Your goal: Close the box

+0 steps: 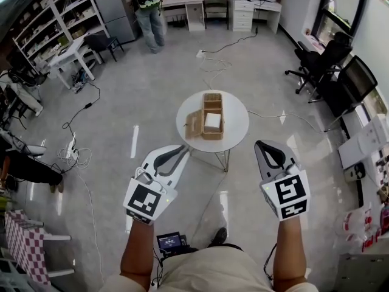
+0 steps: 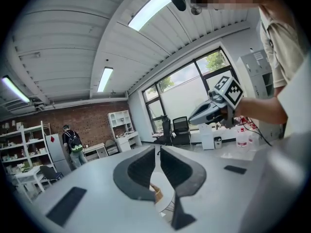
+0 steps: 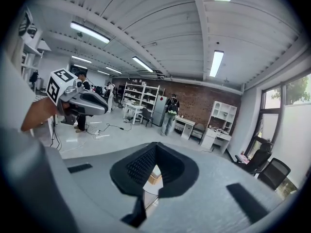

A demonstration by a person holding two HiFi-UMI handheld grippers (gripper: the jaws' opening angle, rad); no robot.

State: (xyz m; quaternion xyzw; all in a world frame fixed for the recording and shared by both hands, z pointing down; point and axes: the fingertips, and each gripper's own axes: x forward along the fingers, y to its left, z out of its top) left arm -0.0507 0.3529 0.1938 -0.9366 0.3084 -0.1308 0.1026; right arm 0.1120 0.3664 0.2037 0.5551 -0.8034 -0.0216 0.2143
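An open brown box [image 1: 212, 105] lies on a small round white table [image 1: 234, 129], its lid [image 1: 194, 125] folded out to the left and a white item [image 1: 212, 121] inside. Both grippers hover short of the table's near edge, apart from the box. My left gripper [image 1: 184, 147] is shut and holds nothing. My right gripper [image 1: 261, 143] also looks shut and empty. Past the closed jaws, the left gripper view shows a sliver of the box [image 2: 156, 192], and the right gripper view shows it too [image 3: 154, 174]. Each gripper view catches the other gripper: right [image 2: 214, 108], left [image 3: 80, 101].
A person with a backpack [image 1: 149, 5] stands at the far desks [image 1: 243, 8]. Black office chairs [image 1: 322, 66] sit at the right, shelves [image 1: 61, 17] at the left. Cables [image 1: 79, 114] trail over the grey floor. A plaid-covered stool [image 1: 24, 245] is at bottom left.
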